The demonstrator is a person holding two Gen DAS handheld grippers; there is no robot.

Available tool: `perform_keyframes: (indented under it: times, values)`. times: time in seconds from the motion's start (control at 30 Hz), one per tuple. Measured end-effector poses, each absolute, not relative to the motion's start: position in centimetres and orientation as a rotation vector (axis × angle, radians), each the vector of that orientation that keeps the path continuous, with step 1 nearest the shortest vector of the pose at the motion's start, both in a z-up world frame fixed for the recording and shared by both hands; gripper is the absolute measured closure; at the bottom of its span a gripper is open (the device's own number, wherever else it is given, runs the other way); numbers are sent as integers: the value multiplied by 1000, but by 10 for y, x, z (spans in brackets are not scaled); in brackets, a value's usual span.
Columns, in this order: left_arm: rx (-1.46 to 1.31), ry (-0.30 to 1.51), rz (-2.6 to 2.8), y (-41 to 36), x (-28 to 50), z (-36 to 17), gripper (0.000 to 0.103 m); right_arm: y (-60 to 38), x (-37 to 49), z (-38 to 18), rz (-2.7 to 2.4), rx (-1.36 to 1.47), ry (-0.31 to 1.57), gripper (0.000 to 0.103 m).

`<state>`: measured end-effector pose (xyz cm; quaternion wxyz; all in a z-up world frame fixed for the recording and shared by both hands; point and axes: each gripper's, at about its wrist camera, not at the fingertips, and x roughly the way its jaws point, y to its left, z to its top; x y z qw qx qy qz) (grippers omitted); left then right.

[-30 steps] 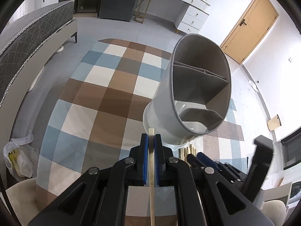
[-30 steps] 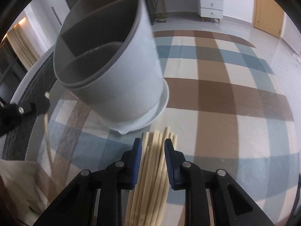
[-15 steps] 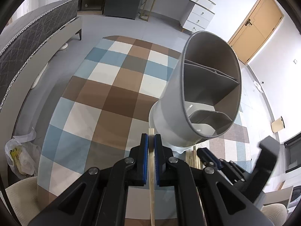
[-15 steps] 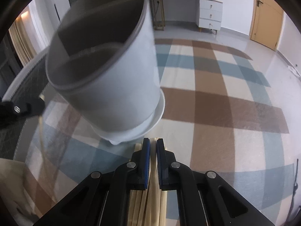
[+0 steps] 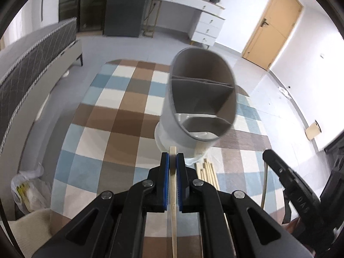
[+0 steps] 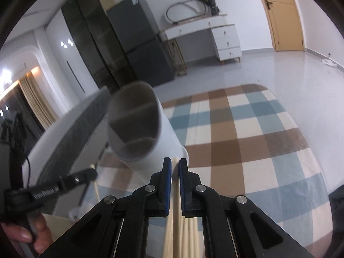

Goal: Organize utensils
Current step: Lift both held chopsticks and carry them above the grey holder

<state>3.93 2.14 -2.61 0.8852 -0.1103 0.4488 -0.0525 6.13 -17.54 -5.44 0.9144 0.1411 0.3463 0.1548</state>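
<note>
Chopsticks: each hand-held gripper, left (image 5: 172, 161) and right (image 6: 175, 165), clamps one chopstick (image 5: 173, 185) beside a grey divided holder (image 5: 200, 105); gripper lettering unreadable.

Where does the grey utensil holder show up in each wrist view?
Left wrist: utensil holder sits centre, just above the left gripper.
Right wrist: utensil holder sits left of centre, above the right gripper.
Shared landmark: the yellow door, upper right in both.

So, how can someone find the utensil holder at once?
Look at the checked rug. Near its edge stands the utensil holder, a tall pale grey tub on a white saucer, with loose chopsticks beside it. Only it has inner walls that make compartments.
</note>
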Motion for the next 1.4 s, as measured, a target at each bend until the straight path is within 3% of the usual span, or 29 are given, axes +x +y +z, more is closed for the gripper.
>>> perform_keyframes:
  times: [0.47, 0.83, 1.03, 1.4]
  values:
    - [-232, 844, -170, 29, 32, 52, 101, -178, 37, 31, 350, 388, 433, 97]
    - [-272, 583, -149, 47, 88, 123, 101, -157, 113, 102, 397, 357, 195, 97]
    - [-273, 469, -116, 57, 127, 119, 101, -133, 172, 103, 415, 345, 124, 97]
    - [-311, 427, -95, 70, 183, 65, 101, -109, 227, 47, 321, 401, 129, 97]
